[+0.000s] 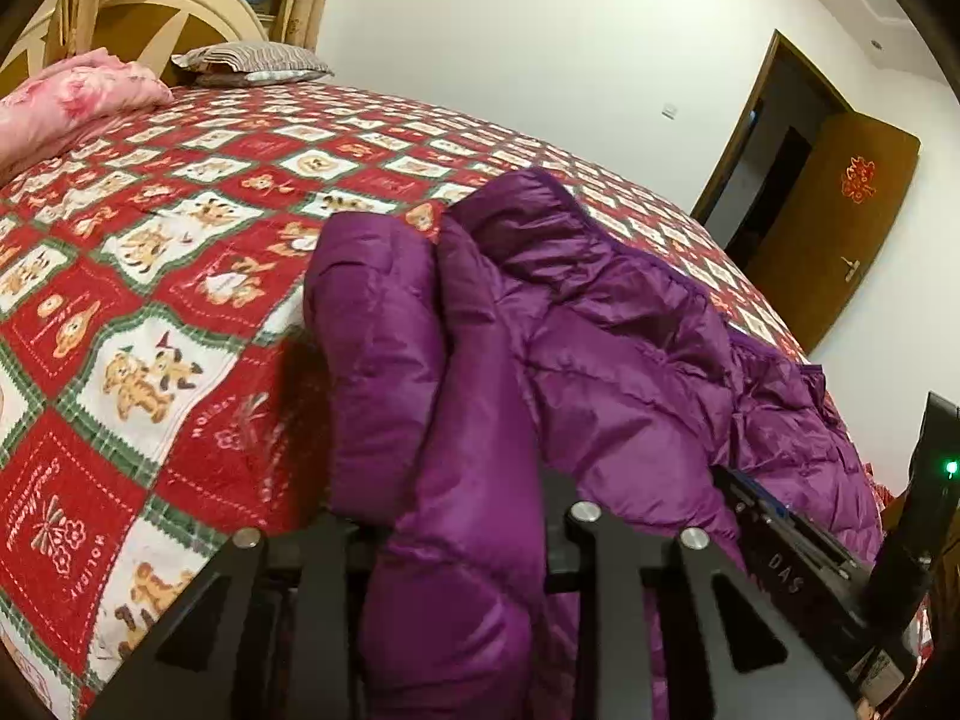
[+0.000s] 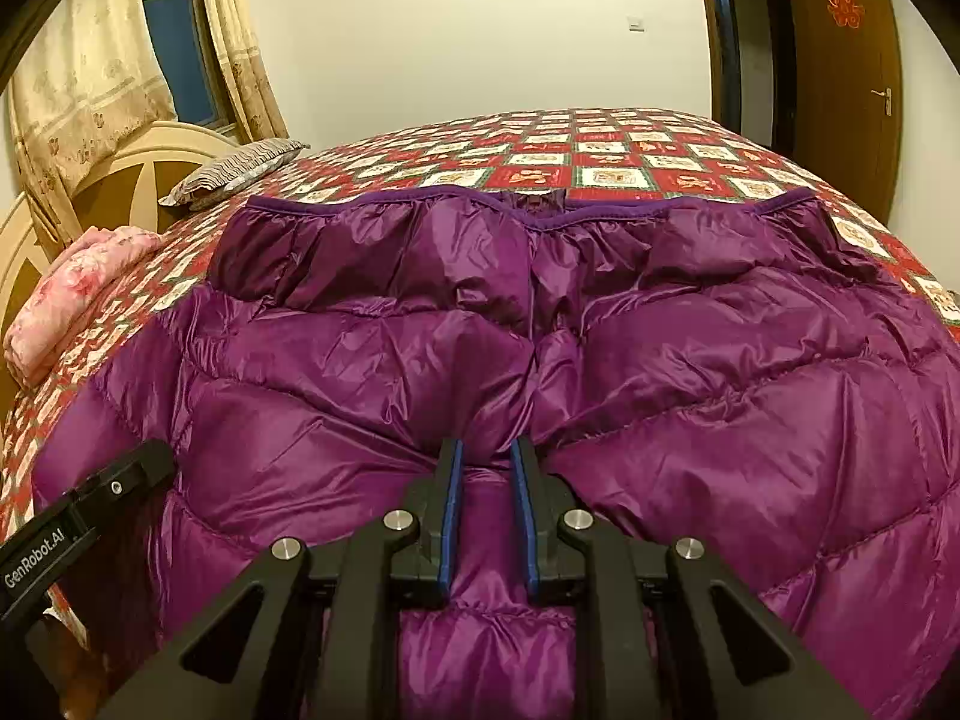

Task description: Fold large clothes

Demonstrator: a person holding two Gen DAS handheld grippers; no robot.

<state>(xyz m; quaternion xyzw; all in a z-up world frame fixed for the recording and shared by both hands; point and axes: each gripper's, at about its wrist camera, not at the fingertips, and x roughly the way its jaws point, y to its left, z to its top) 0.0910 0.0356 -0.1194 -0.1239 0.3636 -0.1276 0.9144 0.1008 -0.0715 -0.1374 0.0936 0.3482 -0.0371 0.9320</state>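
Purple down jacket [image 2: 600, 372] spread wide on the bed [image 2: 600, 144], hem edge toward the far side, near part spilling toward the near edge. Right tool [image 2: 487, 468] low over the middle of the jacket, blue-padded jaws nearly together with a bunch of purple fabric pinched between them — a grip on the jacket, by the look of it. Left tool [image 1: 456, 540] near the bed's near edge, buried in fabric: a sleeve or side panel [image 1: 384, 360] bunched up and draped across the jaws, fingertips hidden. Cannot tell whether closed or merely draped over, though the lifted cloth suggests a hold.

Progress, judged from the lay: early. Body flat-ish and unfolded, quilted panels puffy and creased. One side apparently being brought up and inward for the first fold. Left to do: lay that side across, match the other, then fold the length over. Slippery shell, likely to slide back.

Pink quilt [image 2: 78, 288] and striped pillow [image 2: 240, 168] at the headboard end, well apart from the jacket.
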